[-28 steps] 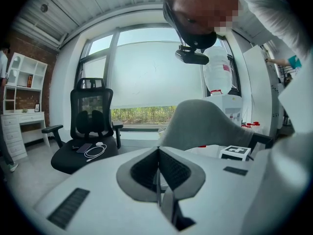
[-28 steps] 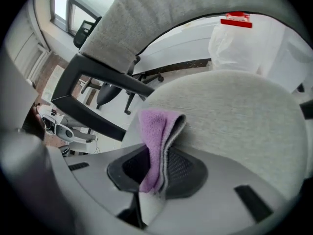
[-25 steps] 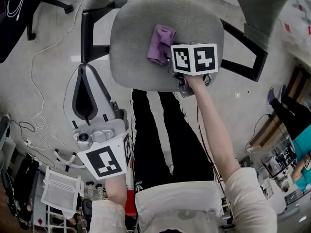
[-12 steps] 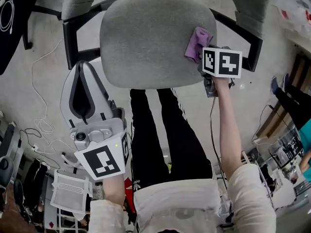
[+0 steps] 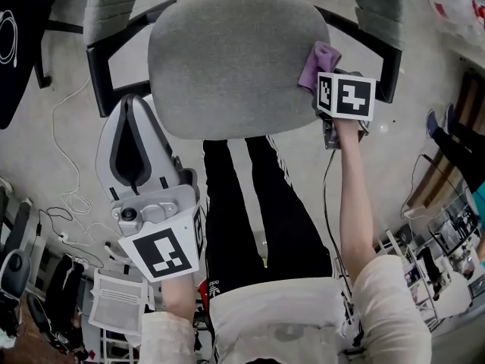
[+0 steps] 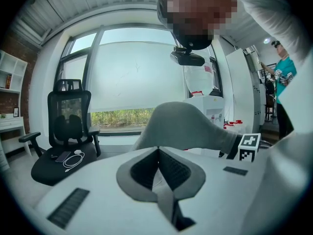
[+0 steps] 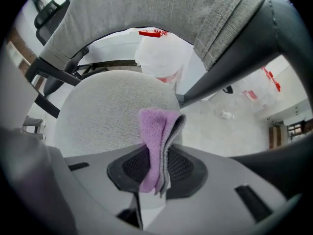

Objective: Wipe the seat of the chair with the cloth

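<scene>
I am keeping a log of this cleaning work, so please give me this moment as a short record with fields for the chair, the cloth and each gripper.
chair seat: grey fabric, in front of the person's legs
cloth: purple, folded, at the seat's right edge
right gripper: shut on the cloth, at that same edge
left gripper: jaws together, nothing between them, held off the seat at the person's left
</scene>
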The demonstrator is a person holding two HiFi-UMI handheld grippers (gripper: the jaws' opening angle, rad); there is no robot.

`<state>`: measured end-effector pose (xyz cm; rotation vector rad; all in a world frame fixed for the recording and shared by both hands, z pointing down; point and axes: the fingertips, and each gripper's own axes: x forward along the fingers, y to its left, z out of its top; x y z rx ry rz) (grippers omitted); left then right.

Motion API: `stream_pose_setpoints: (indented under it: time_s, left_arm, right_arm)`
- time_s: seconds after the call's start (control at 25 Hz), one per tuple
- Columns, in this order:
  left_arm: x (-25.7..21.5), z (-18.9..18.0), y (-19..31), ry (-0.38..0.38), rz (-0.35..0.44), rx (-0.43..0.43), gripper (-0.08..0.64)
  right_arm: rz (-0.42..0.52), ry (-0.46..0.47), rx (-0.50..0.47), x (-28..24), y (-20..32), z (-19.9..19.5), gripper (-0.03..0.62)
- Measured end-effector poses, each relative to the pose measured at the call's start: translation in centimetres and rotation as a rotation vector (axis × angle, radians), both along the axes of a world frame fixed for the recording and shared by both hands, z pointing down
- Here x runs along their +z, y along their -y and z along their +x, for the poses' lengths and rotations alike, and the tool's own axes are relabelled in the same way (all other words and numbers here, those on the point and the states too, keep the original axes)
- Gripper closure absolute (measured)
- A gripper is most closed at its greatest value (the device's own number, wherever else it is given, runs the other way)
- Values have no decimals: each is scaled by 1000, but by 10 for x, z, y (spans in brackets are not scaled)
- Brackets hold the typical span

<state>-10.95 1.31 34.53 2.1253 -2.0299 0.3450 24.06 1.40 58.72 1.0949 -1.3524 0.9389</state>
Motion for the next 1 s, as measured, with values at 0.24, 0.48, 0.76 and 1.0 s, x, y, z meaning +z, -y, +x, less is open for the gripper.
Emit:
stream_pose_setpoints:
  time_s: [0.24,0.48,0.76,1.0]
  left_arm:
    - [1,3,1,1,0,2,548]
    - [1,4,2,4,3,0,548]
    - [-12,1,1,5,18,-24,548]
    - [-15,-14,-3,18,25,-65,548]
  right_arm:
    - [20,-34,-16,-1,0,4,506]
    - [106,51,-8,-48,4,-7,506]
    - [195,258,-62,-129,-12,-59,506]
    - [95,569,-191,-135,-59,-178,506]
